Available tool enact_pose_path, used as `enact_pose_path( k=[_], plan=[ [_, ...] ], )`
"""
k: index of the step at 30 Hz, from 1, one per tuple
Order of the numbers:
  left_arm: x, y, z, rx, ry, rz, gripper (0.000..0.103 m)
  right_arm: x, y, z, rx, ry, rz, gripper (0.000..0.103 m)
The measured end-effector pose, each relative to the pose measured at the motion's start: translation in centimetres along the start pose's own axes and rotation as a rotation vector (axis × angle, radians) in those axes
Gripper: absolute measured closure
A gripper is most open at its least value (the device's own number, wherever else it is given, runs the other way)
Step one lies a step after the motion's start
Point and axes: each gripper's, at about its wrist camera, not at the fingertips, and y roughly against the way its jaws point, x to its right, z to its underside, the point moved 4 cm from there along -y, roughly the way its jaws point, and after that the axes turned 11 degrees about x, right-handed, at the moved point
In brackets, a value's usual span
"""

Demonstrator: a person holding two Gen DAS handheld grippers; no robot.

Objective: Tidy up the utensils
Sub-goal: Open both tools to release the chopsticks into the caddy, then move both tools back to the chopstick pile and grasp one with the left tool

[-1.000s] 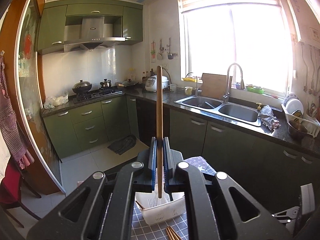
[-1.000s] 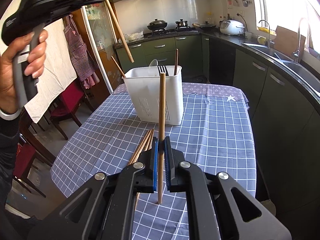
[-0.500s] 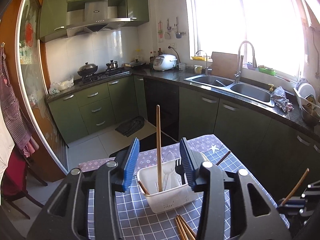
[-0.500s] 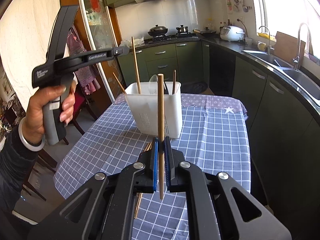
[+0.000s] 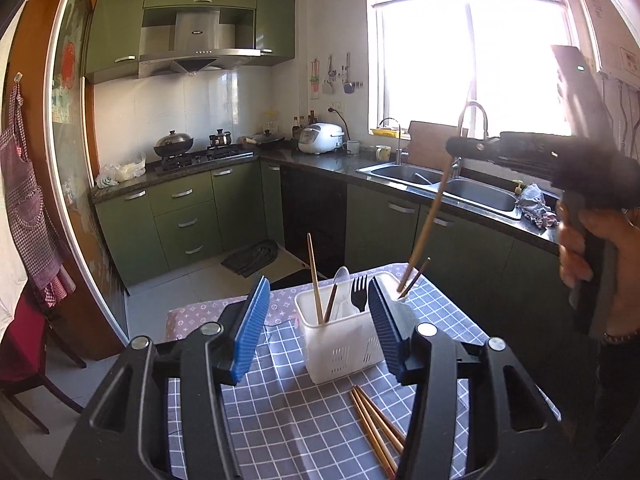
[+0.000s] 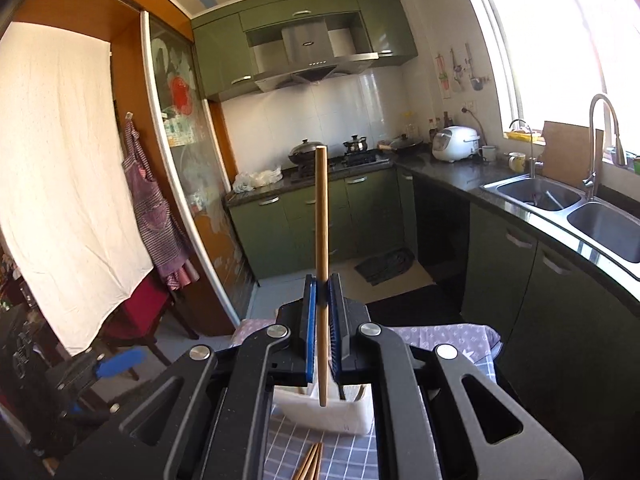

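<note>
- The right gripper (image 6: 321,334) is clenching a chopstick (image 6: 322,248) upright between its blue pads; in the left wrist view that stick's lower tip is hanging at the right compartment of the white caddy (image 5: 340,340).
- The left gripper (image 5: 316,320) is standing released — nothing is between its pads, and its jaws have just been opening.
- The stick it carried a second ago is now standing in the caddy's left compartment (image 5: 314,276), beside a spoon (image 5: 340,280) and a fork (image 5: 359,290).
- A few loose chopsticks (image 5: 374,426) are lying on the checked cloth (image 5: 280,408) just in front of the caddy, not yet sorted.
- Risk, as I judge it: the held stick is tilting, so if it is let go before its tip is properly inside the wall it could strike the rim and tip out onto the cloth.
- Another risk: a dark stick (image 5: 416,276) is already leaning in that compartment — the incoming one could jam against it or knock it over the edge.
- The caddy looks light; a sideways push from the stick could shove it over the loose chopsticks.
- Compared with a second ago, the right gripper has gone from low over the table, stick tip near the cloth, to high above the caddy.
</note>
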Motion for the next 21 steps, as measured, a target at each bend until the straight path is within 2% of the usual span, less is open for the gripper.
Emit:
enact_pose_path(
  k=[3,7,12,16,18,21],
  plan=[
    [-0.9,0.6,0.7,-0.015,0.01,-0.006,0.054,0.4,-2.9,0.5,-0.028,0.019,0.055,0.096],
    [-1.9,0.6,1.7,-0.04,0.031,-0.01,0.054,0.9,-7.0,3.4,-0.108,0.043,0.092,0.096],
    [-2.7,0.0,2.6,-0.086,0.072,0.004,0.054,1.1,-9.2,6.4,-0.182,0.054,0.087,0.095],
    [-2.0,-0.4,3.2,-0.111,0.063,0.011,0.054,0.4,-7.0,5.8,-0.144,0.051,0.057,0.094],
    [-1.4,-0.6,3.7,-0.132,0.062,0.021,0.052,0.1,-4.1,4.9,-0.1,0.04,0.025,0.082],
    [-0.6,-1.0,5.0,-0.165,0.069,0.041,0.047,0.0,1.1,5.2,-0.049,0.039,-0.013,0.08]
  ],
)
